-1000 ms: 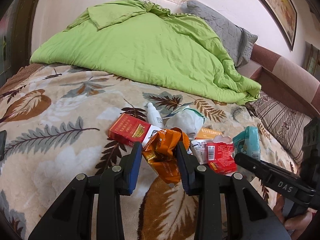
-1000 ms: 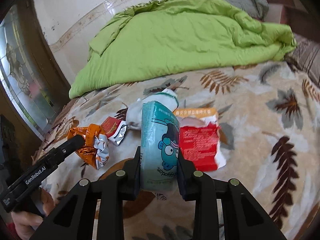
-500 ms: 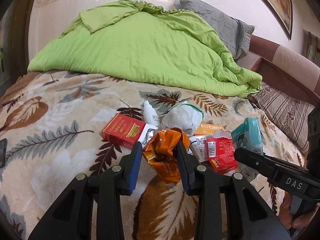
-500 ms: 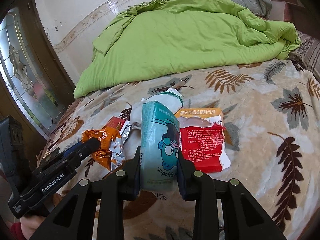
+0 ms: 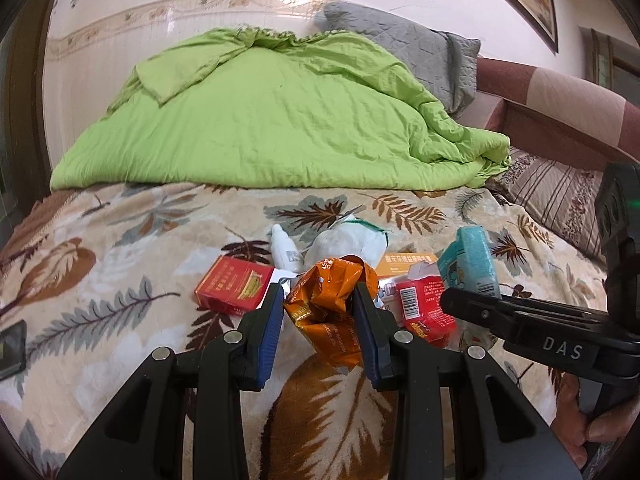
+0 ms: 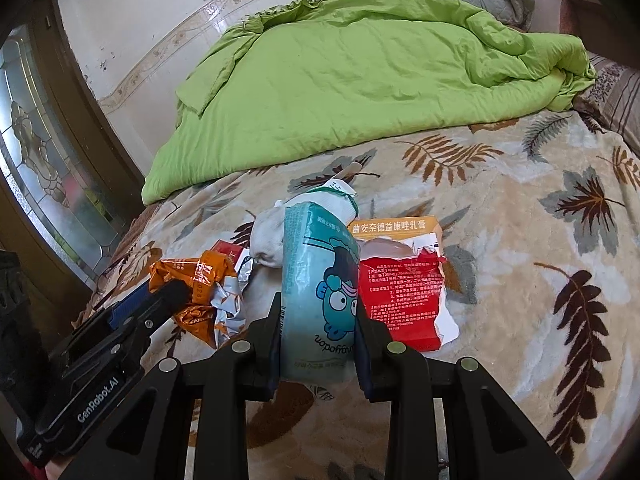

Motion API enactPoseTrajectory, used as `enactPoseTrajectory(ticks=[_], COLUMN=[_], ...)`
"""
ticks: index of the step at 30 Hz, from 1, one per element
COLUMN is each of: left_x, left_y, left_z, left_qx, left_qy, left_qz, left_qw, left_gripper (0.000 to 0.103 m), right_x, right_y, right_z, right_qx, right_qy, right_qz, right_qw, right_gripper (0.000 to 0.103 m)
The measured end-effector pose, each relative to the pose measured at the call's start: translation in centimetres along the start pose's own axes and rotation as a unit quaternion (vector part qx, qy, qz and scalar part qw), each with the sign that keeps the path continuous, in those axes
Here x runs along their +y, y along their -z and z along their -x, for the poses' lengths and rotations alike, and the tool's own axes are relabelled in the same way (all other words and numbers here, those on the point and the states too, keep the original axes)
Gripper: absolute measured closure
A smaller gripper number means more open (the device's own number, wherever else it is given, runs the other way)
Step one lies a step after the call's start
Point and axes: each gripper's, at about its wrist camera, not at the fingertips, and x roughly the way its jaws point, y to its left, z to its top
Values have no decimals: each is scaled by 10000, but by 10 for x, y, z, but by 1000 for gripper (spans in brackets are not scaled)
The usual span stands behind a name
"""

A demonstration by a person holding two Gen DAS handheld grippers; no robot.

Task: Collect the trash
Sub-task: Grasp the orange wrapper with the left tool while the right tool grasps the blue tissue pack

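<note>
My left gripper point(image 5: 318, 300) is shut on a crumpled orange foil wrapper point(image 5: 332, 304), held just above the leaf-patterned bedspread point(image 5: 120, 280). The same wrapper point(image 6: 200, 292) shows at the left of the right wrist view. My right gripper point(image 6: 318, 320) is shut on a teal pouch with a cartoon face point(image 6: 320, 292), upright between its pads; that pouch point(image 5: 470, 260) appears at the right of the left wrist view. On the bed behind lie a red box point(image 5: 232, 286), a small white bottle point(image 5: 284, 250), a white sock point(image 5: 344, 240), and a torn red and orange carton point(image 6: 400, 280).
A green duvet point(image 5: 272, 120) is heaped across the far half of the bed, with a grey pillow point(image 5: 400, 52) and a striped pillow point(image 5: 556, 196) beyond. A dark phone-like object point(image 5: 12, 348) lies at the left edge. A glass-panelled door point(image 6: 40, 168) stands on the left.
The left gripper has shifted sideways and rolled a little, wrapper still in its jaws, so the bed looks more level. The right gripper and teal pouch have stayed put.
</note>
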Motion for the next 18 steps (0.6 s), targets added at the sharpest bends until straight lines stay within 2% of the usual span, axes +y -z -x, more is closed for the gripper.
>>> enactPoseTrajectory(ticks=[8,18], left_x=[-5,-14], left_y=[-3,-1], left_z=[8,21], left_qx=[-148,-311], left_qy=[-40,-175], left_qz=[-94,-103], left_qw=[9998,9993], left_gripper=[69,69], right_x=[5,8], right_y=[-1,3], right_z=[6,36], right_qx=[-132,-487], right_qy=[29,204], right_qz=[114,285], right_qw=[9998,9982], right_gripper=[71,71])
